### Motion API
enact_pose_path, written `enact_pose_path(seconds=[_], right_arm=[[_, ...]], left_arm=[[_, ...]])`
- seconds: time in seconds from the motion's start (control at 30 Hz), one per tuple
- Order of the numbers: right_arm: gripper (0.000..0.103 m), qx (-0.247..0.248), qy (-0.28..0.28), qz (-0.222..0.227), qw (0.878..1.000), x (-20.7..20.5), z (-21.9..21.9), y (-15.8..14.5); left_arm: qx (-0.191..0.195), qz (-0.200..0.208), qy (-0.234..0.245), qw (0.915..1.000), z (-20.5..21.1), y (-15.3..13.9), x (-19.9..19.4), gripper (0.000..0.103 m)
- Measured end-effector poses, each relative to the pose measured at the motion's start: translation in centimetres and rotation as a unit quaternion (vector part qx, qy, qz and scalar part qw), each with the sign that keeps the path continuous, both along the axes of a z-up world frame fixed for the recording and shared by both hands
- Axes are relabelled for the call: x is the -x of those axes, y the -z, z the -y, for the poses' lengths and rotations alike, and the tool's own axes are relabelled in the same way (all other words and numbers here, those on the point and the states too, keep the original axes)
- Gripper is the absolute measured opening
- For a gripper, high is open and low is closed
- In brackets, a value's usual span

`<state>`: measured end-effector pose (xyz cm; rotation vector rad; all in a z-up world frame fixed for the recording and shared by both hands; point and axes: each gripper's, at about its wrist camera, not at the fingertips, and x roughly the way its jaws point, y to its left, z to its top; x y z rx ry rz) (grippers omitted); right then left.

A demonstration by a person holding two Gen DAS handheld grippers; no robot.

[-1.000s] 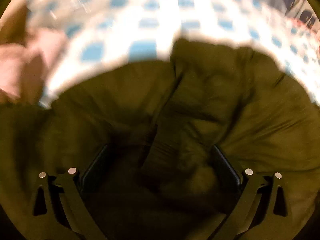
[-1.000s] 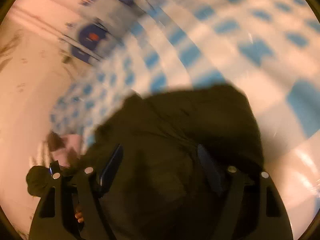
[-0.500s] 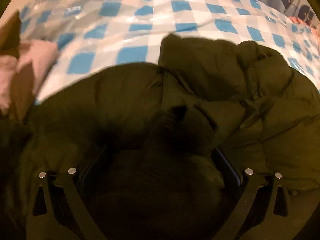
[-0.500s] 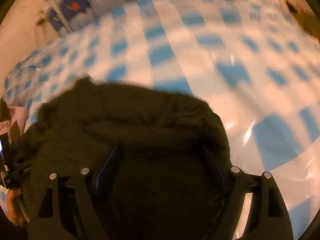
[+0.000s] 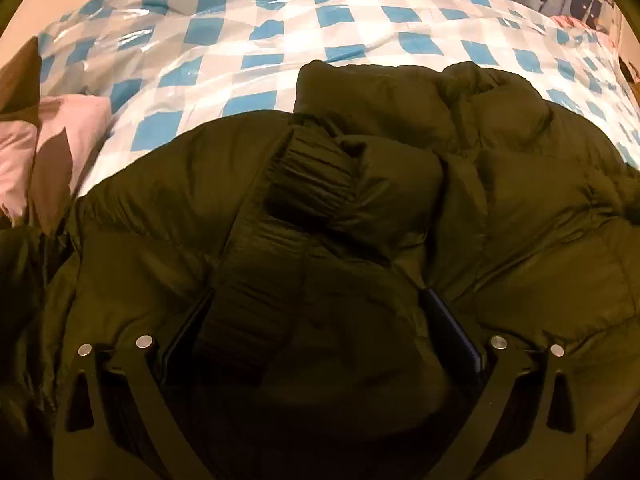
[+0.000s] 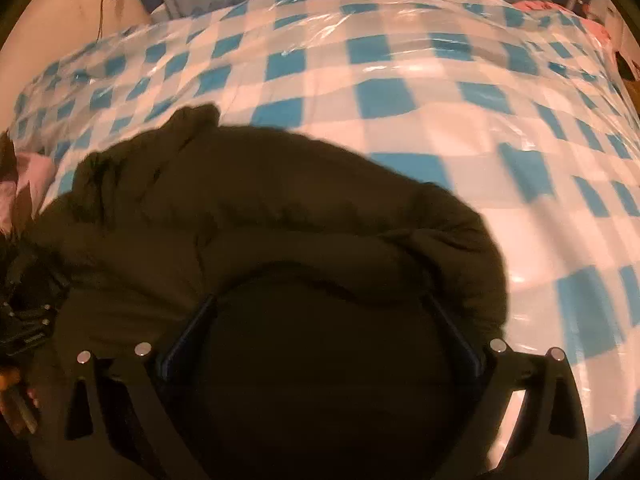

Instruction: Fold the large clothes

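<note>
Between the wide-spread fingers of the left gripper (image 5: 320, 332) lay a bulging fold of the dark olive quilted puffer jacket (image 5: 500, 208); whether the pads pressed it or merely straddled it could not be told. The right gripper (image 6: 320, 332) was opening, its jaws nearly as wide as they go, with jacket padding mounded between them and apparently being let go. From the left gripper, a ribbed knit cuff (image 5: 312, 180) lay at twelve o'clock, its sleeve brought across the body. The jacket sat bunched on the blue-and-white checked plastic-covered bed (image 6: 400, 92), which stretched bare from twelve to three o'clock of the right gripper. A pink cloth (image 5: 60, 140) lay at ten o'clock in the left view. Judging by this, the sleeves seemed tucked in, but the bundle looked lumpy; halving and flattening probably remained.
</note>
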<state>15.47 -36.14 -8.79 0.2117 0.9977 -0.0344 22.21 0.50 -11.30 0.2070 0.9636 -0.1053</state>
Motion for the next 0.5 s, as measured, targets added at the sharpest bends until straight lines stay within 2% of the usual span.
enact_pose_path(seconds=[0.07,0.13,0.17,0.23,0.3,0.4,0.47,0.5], right_arm=[[0.095,-0.008,0.018,0.01,1.0,1.3,0.8,-1.4],[0.095,-0.012,0.036,0.055,0.998,3.5,1.1,-4.1],[0.095,-0.013,0.041,0.084,0.996,4.6,1.0,-5.7],[0.095,-0.019,0.022,0.145,0.989,6.0,-0.3,-8.3],[0.095,0.006,-0.015,0.167,0.986,5.6,-3.3,-9.8],[0.095,0.043,-0.06,0.142,0.987,3.5,-7.3,-8.6],[0.095,0.058,-0.063,0.113,0.99,2.3,-8.4,-6.2],[0.095,0.061,-0.06,0.077,0.993,1.4,-8.5,-4.0]], left_arm=[[-0.016,0.01,0.0,0.9998,0.3,-0.4,0.4,0.097],[-0.042,0.038,-0.007,0.9984,0.6,-1.6,1.3,0.097],[-0.056,0.064,-0.007,0.9963,1.1,-2.5,2.0,0.097],[-0.077,0.102,-0.007,0.9918,1.7,-3.7,3.1,0.097],[-0.087,0.128,-0.003,0.9879,2.5,-4.7,3.9,0.097],[-0.072,0.133,-0.001,0.9886,2.6,-5.5,3.9,0.097],[-0.071,0.123,-0.003,0.9898,2.3,-4.9,3.7,0.097],[-0.07,0.115,-0.003,0.9909,2.2,-4.5,3.4,0.097]])
